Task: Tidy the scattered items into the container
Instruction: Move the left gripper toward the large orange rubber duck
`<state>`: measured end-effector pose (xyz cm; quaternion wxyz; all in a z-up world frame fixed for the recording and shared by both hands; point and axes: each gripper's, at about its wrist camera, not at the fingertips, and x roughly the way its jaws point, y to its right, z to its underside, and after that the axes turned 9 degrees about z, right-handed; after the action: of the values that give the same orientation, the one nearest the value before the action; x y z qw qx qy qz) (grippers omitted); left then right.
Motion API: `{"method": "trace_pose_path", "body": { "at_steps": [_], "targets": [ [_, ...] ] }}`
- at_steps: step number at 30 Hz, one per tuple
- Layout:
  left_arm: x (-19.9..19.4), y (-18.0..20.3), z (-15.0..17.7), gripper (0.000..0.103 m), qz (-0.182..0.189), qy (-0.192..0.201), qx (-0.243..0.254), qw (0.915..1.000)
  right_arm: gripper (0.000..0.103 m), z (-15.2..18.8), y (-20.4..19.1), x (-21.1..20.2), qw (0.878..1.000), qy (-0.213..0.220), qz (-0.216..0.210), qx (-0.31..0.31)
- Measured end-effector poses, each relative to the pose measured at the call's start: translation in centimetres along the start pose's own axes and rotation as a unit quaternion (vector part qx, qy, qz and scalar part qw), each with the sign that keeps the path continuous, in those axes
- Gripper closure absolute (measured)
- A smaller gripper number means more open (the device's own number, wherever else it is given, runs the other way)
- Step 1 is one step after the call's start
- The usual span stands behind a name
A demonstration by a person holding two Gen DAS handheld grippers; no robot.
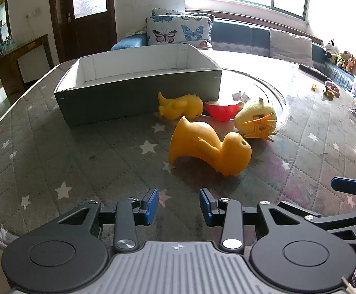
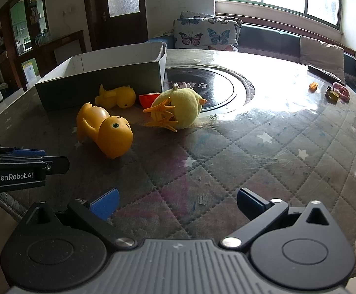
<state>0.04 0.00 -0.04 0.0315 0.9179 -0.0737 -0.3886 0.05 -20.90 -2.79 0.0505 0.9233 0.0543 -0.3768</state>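
A grey open box [image 1: 138, 93] with a white inside stands on the table, also in the right wrist view [image 2: 99, 78]. In front of it lie a large orange rubber duck [image 1: 209, 147] [image 2: 104, 128], a smaller yellow duck [image 1: 180, 106] [image 2: 116, 96], a red bowl [image 1: 222, 110] [image 2: 148, 99] and a yellow plush chick with orange feet [image 1: 256, 118] [image 2: 178, 110]. My left gripper [image 1: 179, 205] is open and empty, just short of the orange duck. My right gripper [image 2: 178, 203] is open wide and empty, to the right of the left one.
The round table [image 2: 263, 147] has a quilted star cloth under a clear cover and a dark round inset [image 2: 202, 88]. Small toys [image 2: 334, 91] and a dark remote [image 2: 325, 73] lie at its far right edge. A sofa with butterfly cushions [image 1: 178, 28] stands behind.
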Motion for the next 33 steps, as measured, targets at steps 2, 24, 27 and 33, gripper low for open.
{"method": "trace_pose_path", "body": {
  "at_steps": [2, 24, 27, 33],
  "targets": [
    [0.3, 0.0, 0.0, 0.063, 0.0, -0.001, -0.001, 1.0, 0.0, -0.1, 0.1, 0.0, 1.0, 0.002, 0.001, 0.0],
    [1.5, 0.0, -0.4, 0.062, 0.0, -0.022, -0.003, 0.9998, 0.0, -0.3, -0.5, 0.9, 1.0, -0.015, 0.001, -0.012],
    [1.6, 0.0, -0.5, 0.062, -0.001, -0.024, -0.001, 0.9997, 0.0, -0.4, -0.6, 1.1, 1.0, -0.017, -0.001, -0.015],
    [1.9, -0.1, -0.8, 0.062, -0.003, -0.029, -0.004, 0.9996, 0.0, -0.6, -0.6, 1.4, 1.0, -0.022, -0.001, -0.018]
  ]
}}
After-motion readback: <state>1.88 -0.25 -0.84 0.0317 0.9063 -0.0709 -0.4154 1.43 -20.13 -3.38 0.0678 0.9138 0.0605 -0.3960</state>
